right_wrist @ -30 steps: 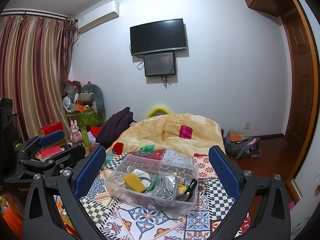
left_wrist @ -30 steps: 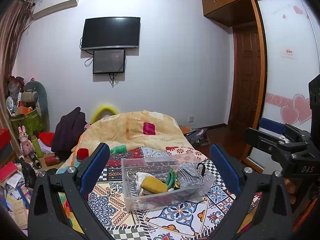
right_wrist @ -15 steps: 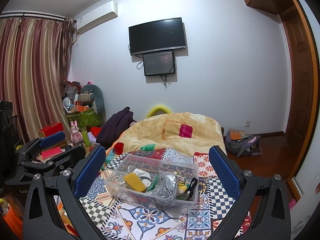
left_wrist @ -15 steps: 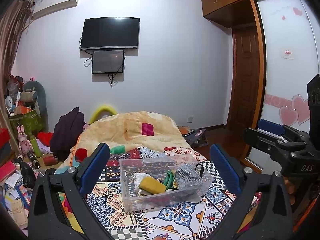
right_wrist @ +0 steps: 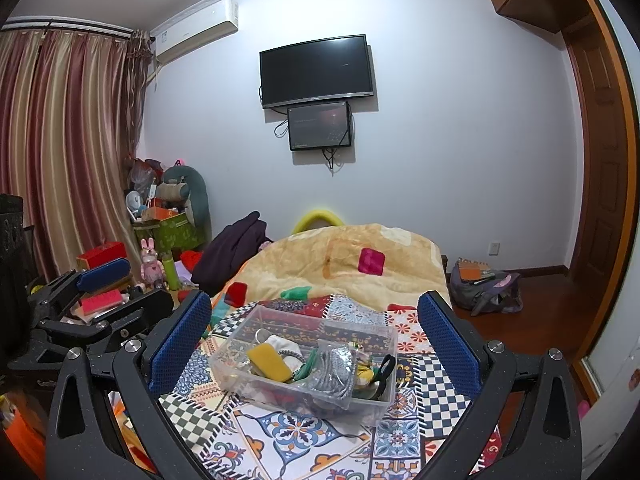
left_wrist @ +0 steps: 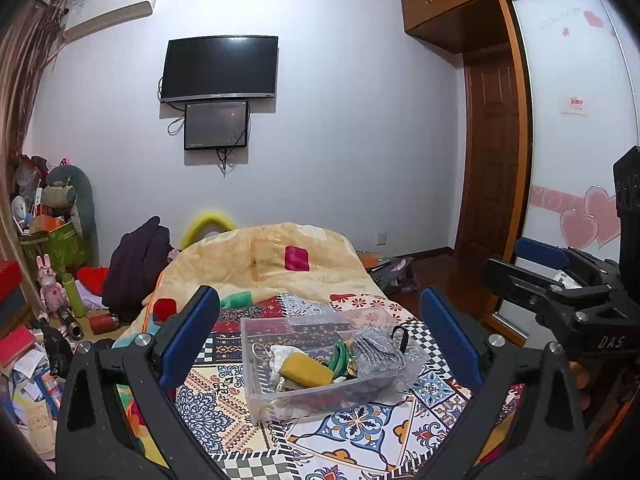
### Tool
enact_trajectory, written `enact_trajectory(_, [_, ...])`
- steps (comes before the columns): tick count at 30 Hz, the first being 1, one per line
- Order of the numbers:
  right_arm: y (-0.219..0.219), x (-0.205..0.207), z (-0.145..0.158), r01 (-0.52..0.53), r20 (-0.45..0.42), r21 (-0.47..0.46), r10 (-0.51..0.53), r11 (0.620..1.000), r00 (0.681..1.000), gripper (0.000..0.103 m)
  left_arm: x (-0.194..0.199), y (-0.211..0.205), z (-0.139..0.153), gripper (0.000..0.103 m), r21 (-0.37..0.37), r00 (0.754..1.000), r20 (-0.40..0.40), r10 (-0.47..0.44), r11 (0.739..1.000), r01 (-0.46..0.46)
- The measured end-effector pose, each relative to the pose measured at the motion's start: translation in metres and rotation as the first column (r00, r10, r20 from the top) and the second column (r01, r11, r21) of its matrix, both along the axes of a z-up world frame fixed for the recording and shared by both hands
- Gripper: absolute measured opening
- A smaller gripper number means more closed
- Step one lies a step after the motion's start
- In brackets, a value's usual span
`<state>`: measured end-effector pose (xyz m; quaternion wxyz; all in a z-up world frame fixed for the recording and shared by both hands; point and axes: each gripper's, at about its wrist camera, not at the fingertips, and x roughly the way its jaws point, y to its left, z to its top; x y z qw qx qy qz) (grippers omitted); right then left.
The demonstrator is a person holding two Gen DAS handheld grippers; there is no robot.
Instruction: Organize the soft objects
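Note:
A clear plastic bin (left_wrist: 256, 384) sits on the patterned bedspread (left_wrist: 360, 432). It holds soft items: a mustard pouch (left_wrist: 306, 368), a white cloth (left_wrist: 280, 354), green bands (left_wrist: 340, 360) and a grey patterned cloth (left_wrist: 374, 350). The bin also shows in the right wrist view (right_wrist: 372, 404), with the mustard pouch (right_wrist: 268, 362) and grey cloth (right_wrist: 334, 372) inside. My left gripper (left_wrist: 320, 340) is open and empty, held above and short of the bin. My right gripper (right_wrist: 314, 344) is open and empty, likewise short of the bin.
A yellow quilt (left_wrist: 272, 256) is heaped behind the bin. A dark garment (left_wrist: 136, 260) lies left of it. Clutter and toys (left_wrist: 52, 280) crowd the left floor. A backpack (right_wrist: 484, 288) lies on the right floor by the wooden door (left_wrist: 496, 152).
Both wrist views shifted only slightly. The bin and its contents stay put, and both grippers stay open and empty.

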<state>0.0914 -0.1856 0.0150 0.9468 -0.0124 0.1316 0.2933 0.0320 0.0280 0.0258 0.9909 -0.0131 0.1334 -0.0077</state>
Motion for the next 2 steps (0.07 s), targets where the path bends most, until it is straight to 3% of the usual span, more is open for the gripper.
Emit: enact_trajectory(2, [0.0001, 0.0004, -0.0001, 0.001, 0.000, -0.002, -0.001, 1.000, 1.000, 0.103, -0.0004, -0.0005, -0.0001, 0.102, 0.002, 1.000, 0.000, 0.000, 1.000, 0.000])
